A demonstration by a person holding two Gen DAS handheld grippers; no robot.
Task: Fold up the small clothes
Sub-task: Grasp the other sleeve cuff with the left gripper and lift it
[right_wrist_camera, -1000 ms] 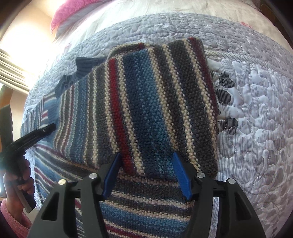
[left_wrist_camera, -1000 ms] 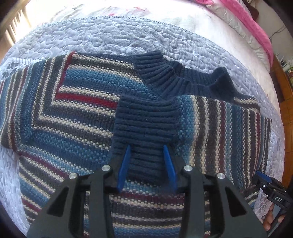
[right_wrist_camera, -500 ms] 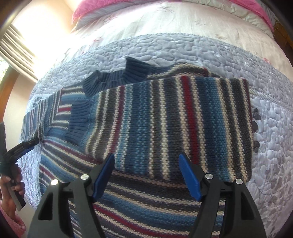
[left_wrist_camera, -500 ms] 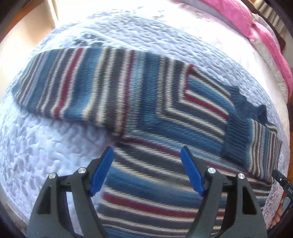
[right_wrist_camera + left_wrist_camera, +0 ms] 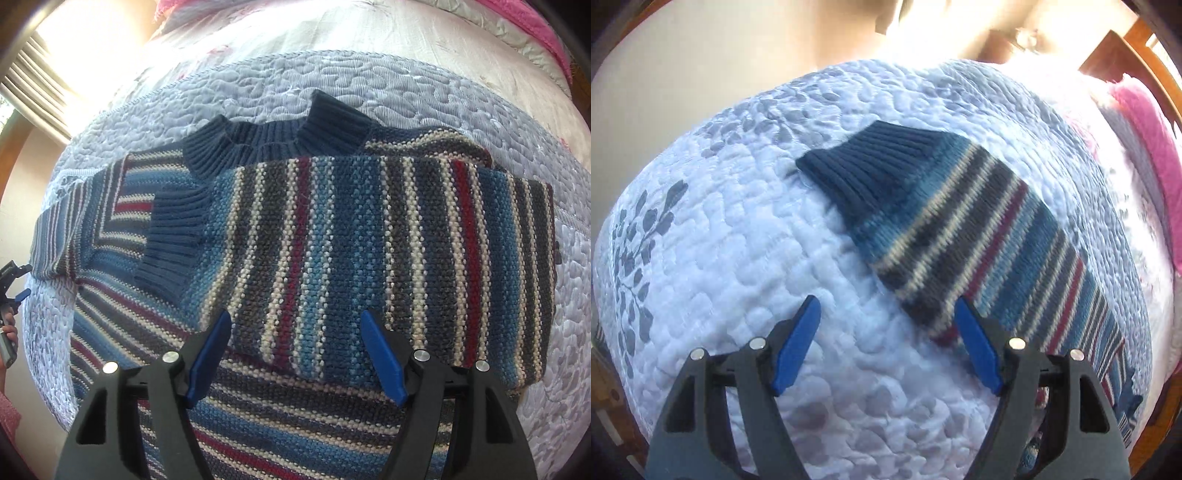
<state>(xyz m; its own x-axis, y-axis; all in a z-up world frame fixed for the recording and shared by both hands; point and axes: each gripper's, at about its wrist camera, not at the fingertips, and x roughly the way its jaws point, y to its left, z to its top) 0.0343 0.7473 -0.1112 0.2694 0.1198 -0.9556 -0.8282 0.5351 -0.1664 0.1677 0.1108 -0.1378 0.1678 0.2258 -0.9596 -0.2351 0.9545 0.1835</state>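
Note:
A small striped knit sweater (image 5: 332, 240) in blue, grey, cream and red lies flat on a quilted bedspread (image 5: 406, 85). Its right sleeve is folded across the chest, with the navy ribbed cuff (image 5: 173, 243) resting below the navy collar (image 5: 273, 142). My right gripper (image 5: 295, 350) hovers open just over the folded sleeve's lower edge. In the left wrist view the other sleeve (image 5: 979, 251) stretches out flat with its navy cuff (image 5: 871, 173) at the far end. My left gripper (image 5: 886, 345) is open above the quilt (image 5: 738, 240), its right finger at the sleeve's near edge.
Pink bedding (image 5: 1148, 147) and a wooden bed frame (image 5: 1126, 40) lie at the far right of the left wrist view. A bright window with curtains (image 5: 40, 74) is at the upper left of the right wrist view. A hand (image 5: 9, 343) holds the other gripper at that view's left edge.
My left gripper let go of the folded sleeve's cuff, opened, and swung left to the outstretched sleeve. My right gripper drew back a little and the sweater now shows wider.

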